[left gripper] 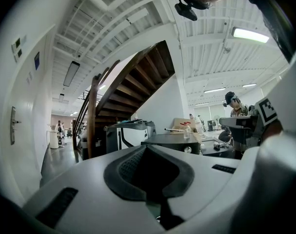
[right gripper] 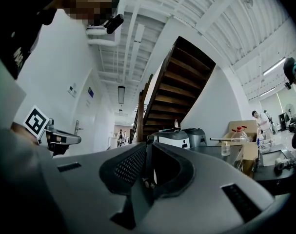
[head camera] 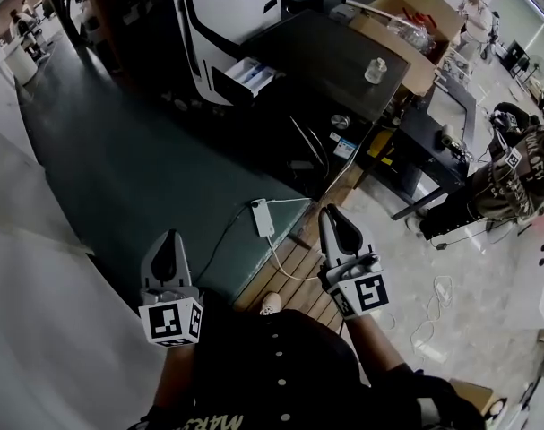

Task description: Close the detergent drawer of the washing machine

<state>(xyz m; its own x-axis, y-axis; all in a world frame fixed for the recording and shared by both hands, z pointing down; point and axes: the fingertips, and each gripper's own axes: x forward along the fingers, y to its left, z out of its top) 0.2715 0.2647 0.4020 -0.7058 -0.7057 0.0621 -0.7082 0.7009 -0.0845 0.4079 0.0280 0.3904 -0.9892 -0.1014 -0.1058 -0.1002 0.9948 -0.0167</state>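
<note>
Jutting open from the washing machine (head camera: 225,12) — the detergent drawer (head camera: 247,76), compartments showing.

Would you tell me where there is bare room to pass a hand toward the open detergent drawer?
Free: the green floor between the white wall and the washing machine, up to the detergent drawer. Crowded: the dark table with jar and cardboard box.

No lettering is readable; square coded markers sit on the left cube (head camera: 171,321) and right cube (head camera: 366,294).
</note>
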